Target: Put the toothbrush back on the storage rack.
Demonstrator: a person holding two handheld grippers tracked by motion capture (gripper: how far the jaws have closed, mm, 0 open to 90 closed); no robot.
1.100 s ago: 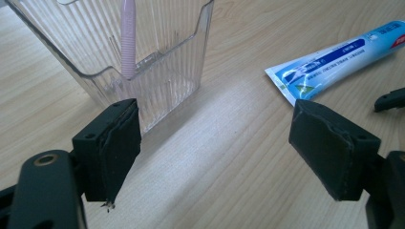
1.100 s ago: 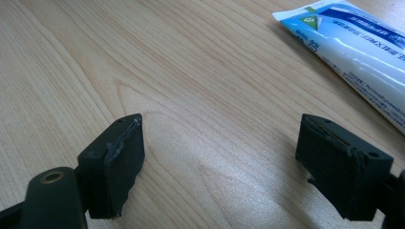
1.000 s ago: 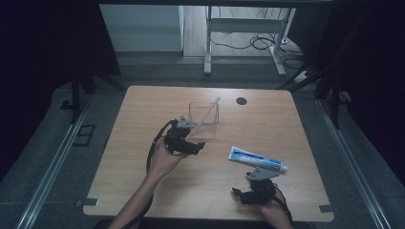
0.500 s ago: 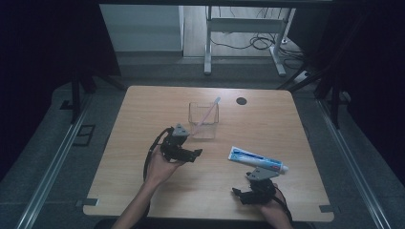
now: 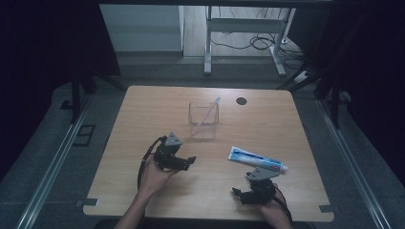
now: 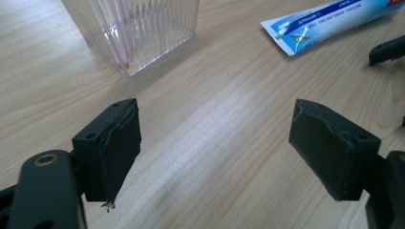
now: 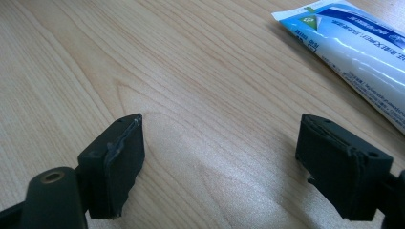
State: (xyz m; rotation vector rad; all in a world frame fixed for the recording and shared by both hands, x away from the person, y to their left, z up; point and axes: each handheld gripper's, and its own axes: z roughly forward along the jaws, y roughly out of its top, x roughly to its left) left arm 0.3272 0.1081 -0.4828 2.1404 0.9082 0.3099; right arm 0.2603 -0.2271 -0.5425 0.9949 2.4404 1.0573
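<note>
The toothpaste tube (image 5: 258, 161) lies flat on the table (image 5: 143, 114), right of centre and near the front, between the clear cup (image 5: 204, 120) holding a pink toothbrush (image 5: 206, 114) and the right gripper (image 5: 243, 194). This looks like the approach before a pick: the tube is untouched, and the next move calls for one gripper to close in across its width and clamp it. Both grippers stand wide open and empty over bare wood, the left gripper (image 5: 190, 161) in front of the cup, the right one just short of the tube.
</note>
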